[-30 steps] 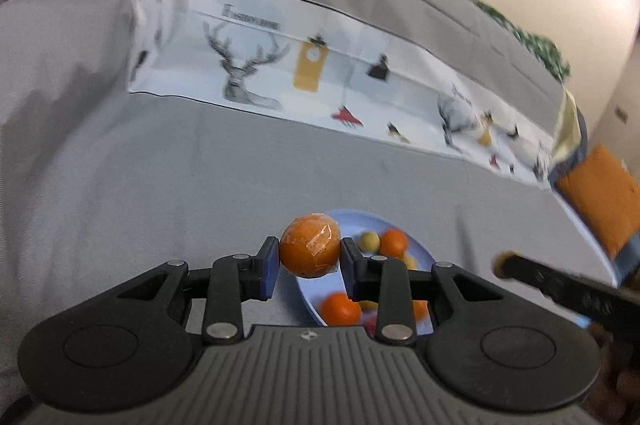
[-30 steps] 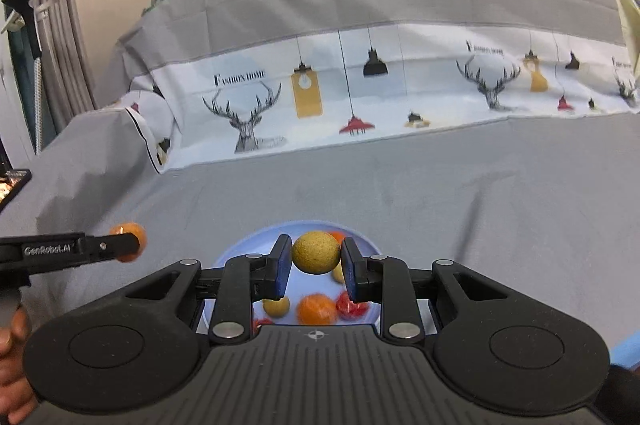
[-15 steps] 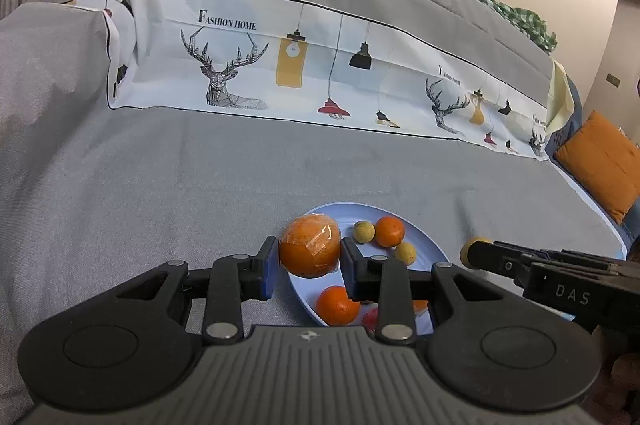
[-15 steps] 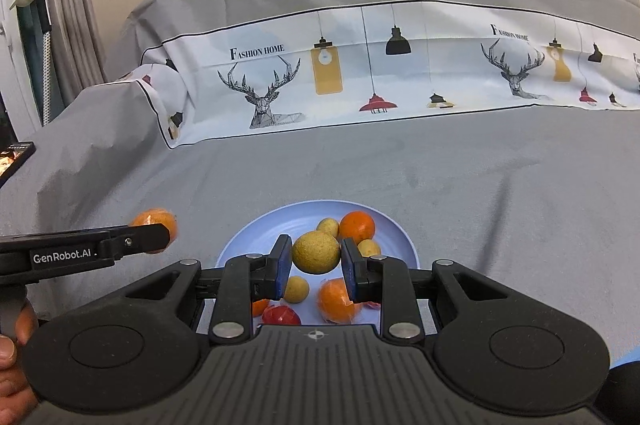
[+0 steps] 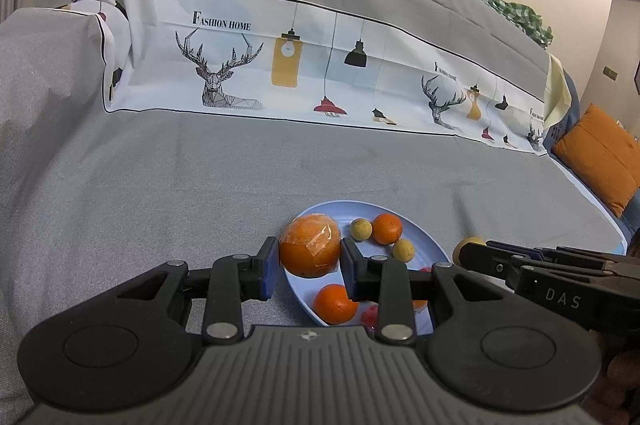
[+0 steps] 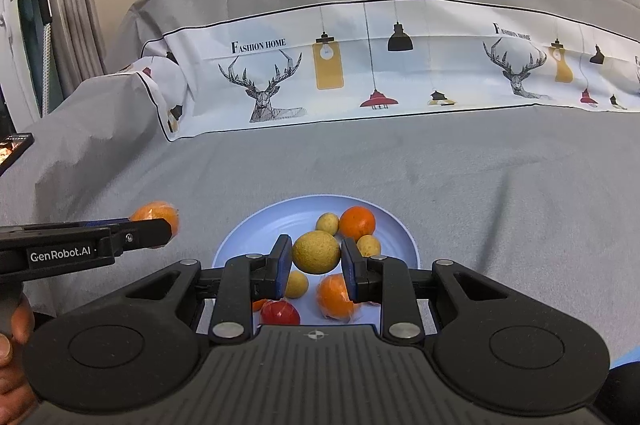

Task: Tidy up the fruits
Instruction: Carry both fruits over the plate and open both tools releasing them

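While above the blue plate (image 6: pixel 240 239), left claw (image 5: pixel 309 263) clamped on wrapped orange (image 5: pixel 310 247), right claw (image 6: pixel 316 261) on round yellow fruit (image 6: pixel 316 251).

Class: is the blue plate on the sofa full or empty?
Partly full: the blue plate holds several oranges and yellow fruits, with bare blue surface left near its far rim.

So the right gripper (image 6: pixel 316 261) was clamped on a yellowish-green round fruit (image 6: pixel 316 251), held above a light blue plate (image 6: pixel 256 225) with oranges (image 6: pixel 357 223), small yellow fruits (image 6: pixel 327 223) and a red one (image 6: pixel 280 312). Off to the left, the left gripper (image 6: pixel 158 225) pinched a plastic-wrapped orange (image 6: pixel 154 212) over the grey sofa cover (image 6: pixel 500 193)
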